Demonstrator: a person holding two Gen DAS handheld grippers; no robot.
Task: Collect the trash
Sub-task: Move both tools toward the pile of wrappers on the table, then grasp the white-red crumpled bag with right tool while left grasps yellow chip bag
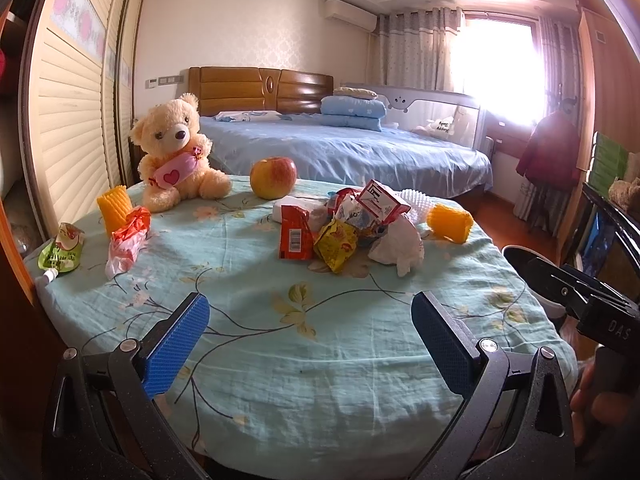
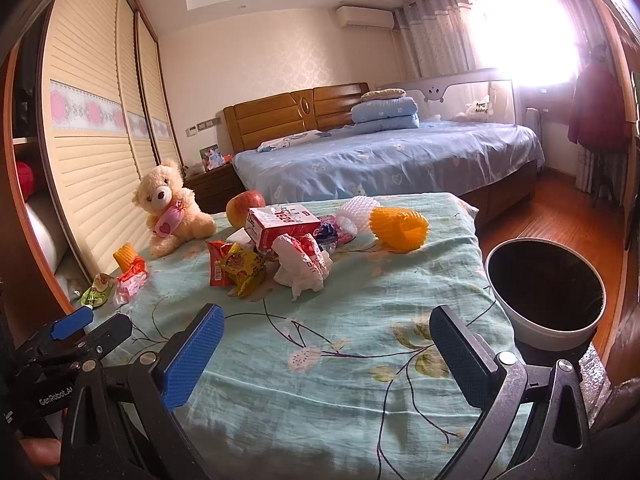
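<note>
your left gripper [image 1: 310, 344] sits low over the near edge of the table [image 1: 320, 380], its two blue pads spread wide with nothing between them. your right gripper [image 2: 326, 350] is beside it, likewise wide and empty, over the same floral cloth.

past the pads the trash lies in one main heap at mid-table: one red wrapper with a barcode [image 1: 295, 233], standing roughly on end; one yellow wrapper [image 1: 335, 245] just right of it, touching; one crumpled white bag [image 1: 400, 245]; and one red-and-white carton [image 2: 282, 222] on top, its long axis running left to right in the right wrist view, printed face toward you. more wrappers are tucked under it, too tangled to count.

off to the left you have one orange-and-white wrapper [image 1: 127, 242], long axis running away from you, and one green pouch [image 1: 62, 250] at the table edge, spout end nearest you.

two orange foam sleeves show: one upright [image 1: 114, 206] at left, one [image 1: 450, 222] lying on its side at right. one white foam net [image 2: 354, 210], one apple [image 1: 273, 177], one teddy bear [image 1: 178, 152] sit behind.

one white bin [image 2: 546, 292] stands just off the table's right edge, mouth up.
</note>
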